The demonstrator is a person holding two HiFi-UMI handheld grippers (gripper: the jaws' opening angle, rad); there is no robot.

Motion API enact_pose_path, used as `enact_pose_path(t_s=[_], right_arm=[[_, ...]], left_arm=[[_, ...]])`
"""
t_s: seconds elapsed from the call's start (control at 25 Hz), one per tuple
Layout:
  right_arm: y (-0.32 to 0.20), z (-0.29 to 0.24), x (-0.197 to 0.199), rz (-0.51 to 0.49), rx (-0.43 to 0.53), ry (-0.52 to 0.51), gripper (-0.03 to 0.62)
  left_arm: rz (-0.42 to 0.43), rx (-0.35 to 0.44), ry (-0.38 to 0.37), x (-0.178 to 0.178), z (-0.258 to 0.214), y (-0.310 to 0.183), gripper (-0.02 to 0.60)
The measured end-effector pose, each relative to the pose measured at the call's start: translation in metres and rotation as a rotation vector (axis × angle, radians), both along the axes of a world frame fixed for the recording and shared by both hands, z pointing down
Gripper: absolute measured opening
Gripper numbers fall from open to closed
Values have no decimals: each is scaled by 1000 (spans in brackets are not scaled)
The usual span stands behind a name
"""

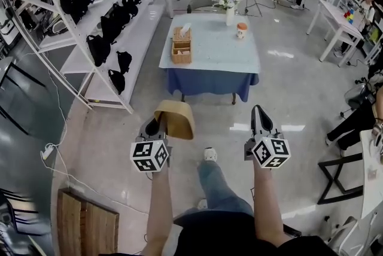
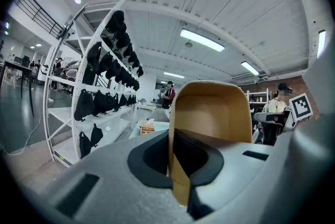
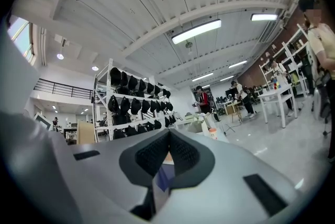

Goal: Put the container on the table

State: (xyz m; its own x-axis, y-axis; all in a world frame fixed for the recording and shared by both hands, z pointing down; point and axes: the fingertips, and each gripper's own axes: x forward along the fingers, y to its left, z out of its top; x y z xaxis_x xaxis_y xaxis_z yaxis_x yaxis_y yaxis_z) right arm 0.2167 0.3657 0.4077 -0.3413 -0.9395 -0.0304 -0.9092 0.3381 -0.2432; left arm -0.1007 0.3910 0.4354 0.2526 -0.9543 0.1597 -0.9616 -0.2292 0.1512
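Note:
A tan container (image 1: 175,119) with a rounded rim hangs in front of me above the floor, and my left gripper (image 1: 153,128) is shut on its wall. In the left gripper view the container (image 2: 212,113) stands upright between the pads of the left gripper (image 2: 180,165). My right gripper (image 1: 261,118) is level with it to the right, shut with nothing in it; the right gripper (image 3: 166,157) shows its pads together. The table (image 1: 209,51), covered in a light blue cloth with a dark blue skirt, stands a few steps ahead.
On the table are a wooden tissue box (image 1: 181,44), a cup (image 1: 241,30) and a vase of flowers (image 1: 229,9). A white rack of black bags (image 1: 111,21) runs along the left. White tables (image 1: 338,21) and a seated person (image 1: 359,123) are at the right, a wooden crate (image 1: 87,225) at lower left.

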Motion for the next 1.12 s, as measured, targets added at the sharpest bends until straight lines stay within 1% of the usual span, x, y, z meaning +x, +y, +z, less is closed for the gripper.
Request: enact_pose_path(t_s=[0.2,0.44,0.64,0.76,0.96,1.12], right_arm=[[-38,1,-7,-12,19,4,-2],[-115,7,-20,-43,24,11,-2],[-204,15,-32,-63,9,-8,-2],[-261,13,-36,-81,2,-7,-2],[-356,11,-45,-107,-22,7,-2],[-418,14,-58,-143,-32,11,-2]], left_arm=[[-20,0,-8,-11,4,-29,9],[-61,-19,-18,-29,15,-89,9],[-78,-45,-17,-37,25,-161,9],[-89,-49,-18,-38,21,-214,9],[-107,-58,10,-44,18,-305,9],[-123,-47,22,-46,15,-365,9]])
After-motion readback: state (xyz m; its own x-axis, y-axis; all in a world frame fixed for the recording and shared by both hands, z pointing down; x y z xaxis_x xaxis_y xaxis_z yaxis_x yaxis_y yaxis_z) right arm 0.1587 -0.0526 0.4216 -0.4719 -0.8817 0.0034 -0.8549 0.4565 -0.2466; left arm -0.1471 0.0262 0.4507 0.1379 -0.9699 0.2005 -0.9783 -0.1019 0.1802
